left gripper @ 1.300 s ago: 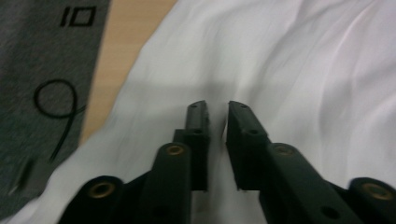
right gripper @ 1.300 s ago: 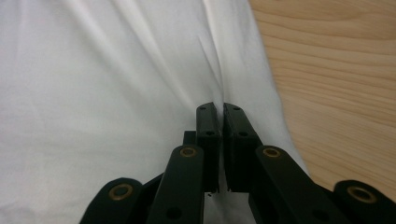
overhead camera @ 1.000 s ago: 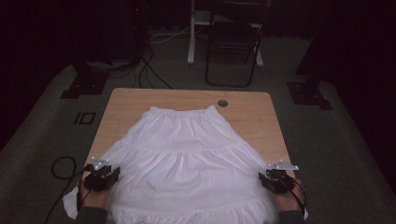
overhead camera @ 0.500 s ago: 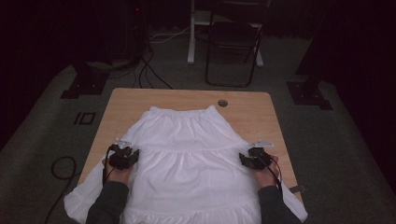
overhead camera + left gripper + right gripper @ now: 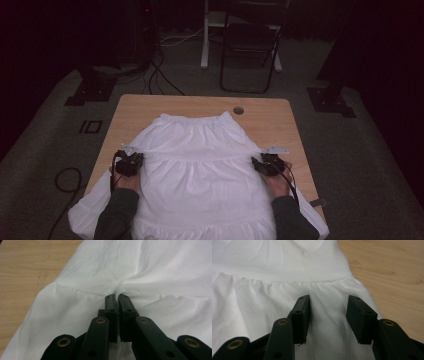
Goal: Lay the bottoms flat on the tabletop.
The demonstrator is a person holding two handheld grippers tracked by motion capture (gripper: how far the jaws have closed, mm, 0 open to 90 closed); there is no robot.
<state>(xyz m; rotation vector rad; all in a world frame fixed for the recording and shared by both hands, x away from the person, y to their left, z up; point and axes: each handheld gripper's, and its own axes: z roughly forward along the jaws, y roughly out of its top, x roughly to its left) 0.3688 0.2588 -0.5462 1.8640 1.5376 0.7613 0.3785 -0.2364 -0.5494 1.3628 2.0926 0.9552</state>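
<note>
Pinching a fold of the white tiered cotton skirt (image 5: 150,272), spread flat on the light wooden table (image 5: 150,107), my left gripper (image 5: 116,298) is clamped; my right gripper (image 5: 328,307) rests spread wide on the skirt's other side.

3 cams: one fixed overhead, one on each gripper.

High view sits above the person's side, faces forward and down, far enough to take in the whole table (image 5: 150,107), the floor and a chair (image 5: 250,45) beyond. Left gripper view rides the left gripper (image 5: 116,298), looks along its jaws, very close to the white skirt (image 5: 160,272), table wood at its left. Right gripper view rides the right gripper (image 5: 328,305), equally close, wood at its right. All three share skirt and tabletop.
</note>
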